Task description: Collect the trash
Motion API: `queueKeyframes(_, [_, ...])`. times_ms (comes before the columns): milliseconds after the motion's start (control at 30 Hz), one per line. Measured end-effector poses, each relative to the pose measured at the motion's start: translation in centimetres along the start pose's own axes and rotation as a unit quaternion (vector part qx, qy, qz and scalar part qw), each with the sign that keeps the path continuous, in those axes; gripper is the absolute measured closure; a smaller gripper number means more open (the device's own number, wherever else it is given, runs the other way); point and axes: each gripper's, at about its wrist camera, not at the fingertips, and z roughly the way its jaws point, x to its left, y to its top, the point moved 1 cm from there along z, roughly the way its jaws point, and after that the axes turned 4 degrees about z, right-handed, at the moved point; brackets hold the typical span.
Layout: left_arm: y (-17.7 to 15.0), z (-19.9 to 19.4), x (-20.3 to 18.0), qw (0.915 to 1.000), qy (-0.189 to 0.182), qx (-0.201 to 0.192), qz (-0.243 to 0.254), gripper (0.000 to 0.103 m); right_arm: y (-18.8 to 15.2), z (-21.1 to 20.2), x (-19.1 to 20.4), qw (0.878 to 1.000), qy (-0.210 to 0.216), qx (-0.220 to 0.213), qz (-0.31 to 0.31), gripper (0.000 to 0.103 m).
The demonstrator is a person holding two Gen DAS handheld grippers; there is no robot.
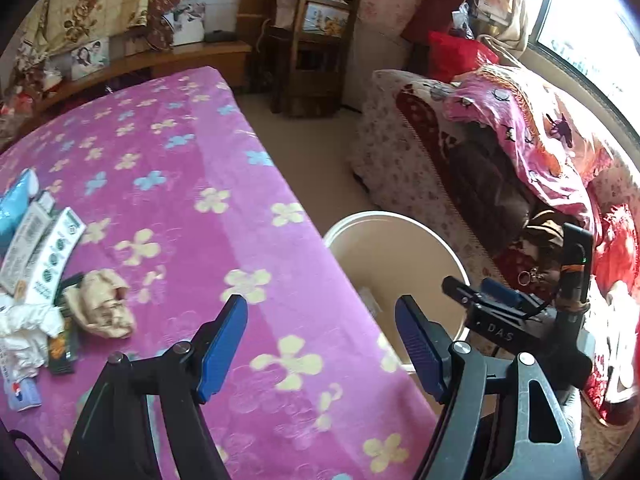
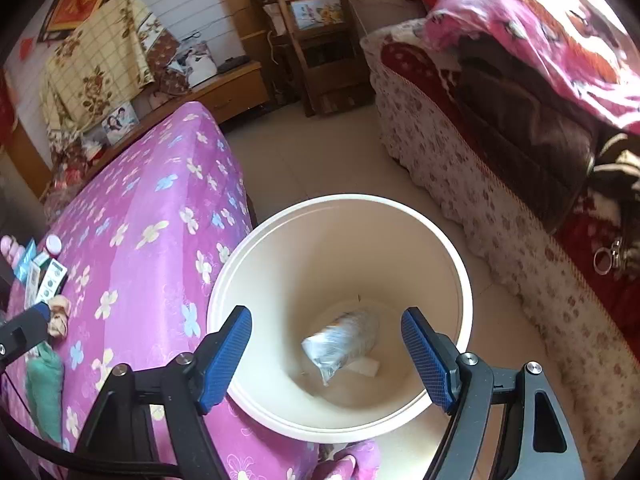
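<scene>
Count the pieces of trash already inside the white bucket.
2 visible: a crinkled silvery wrapper lying on the bottom of the bucket, and a flat white piece partly under the wrapper's near side. More could be hidden beneath the wrapper.

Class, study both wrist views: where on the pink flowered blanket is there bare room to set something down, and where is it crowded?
The pink flowered blanket is bare across its middle and far end, from the clutter to the edge by the white bucket. It is crowded at the near-left edge: boxes, crumpled beige paper, white tissue. The bucket holds a wrapper.
</scene>
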Motion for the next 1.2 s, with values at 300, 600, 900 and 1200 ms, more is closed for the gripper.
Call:
queueKeyframes(300, [-1.1,-2.6,1.8,0.9995,0.023,-0.019,-0.003,0.026,-0.5,-2.2,2.9,0.999,0.004,-0.021,-0.025,0.023])
queueKeyframes(600, [-2.9,-6.1,4.8,0.9987,0.024,-0.038,-0.023,0.026,-0.9,-6.0,7.9,0.996,0.03,-0.05,-0.063,0.023])
queueKeyframes(900, [-5.5,-10.1,8.9,0.9958,0.051,-0.064,-0.041,0.026,-1.8,-8.6,13.1,0.991,0.045,-0.071,-0.103,0.023])
queueKeyframes(1200, [-9.3,-11.9,12.2,0.9963,0.044,-0.049,-0.056,0.026,-3.1,-9.2,16.6,0.987,0.07,-0.063,-0.131,0.023])
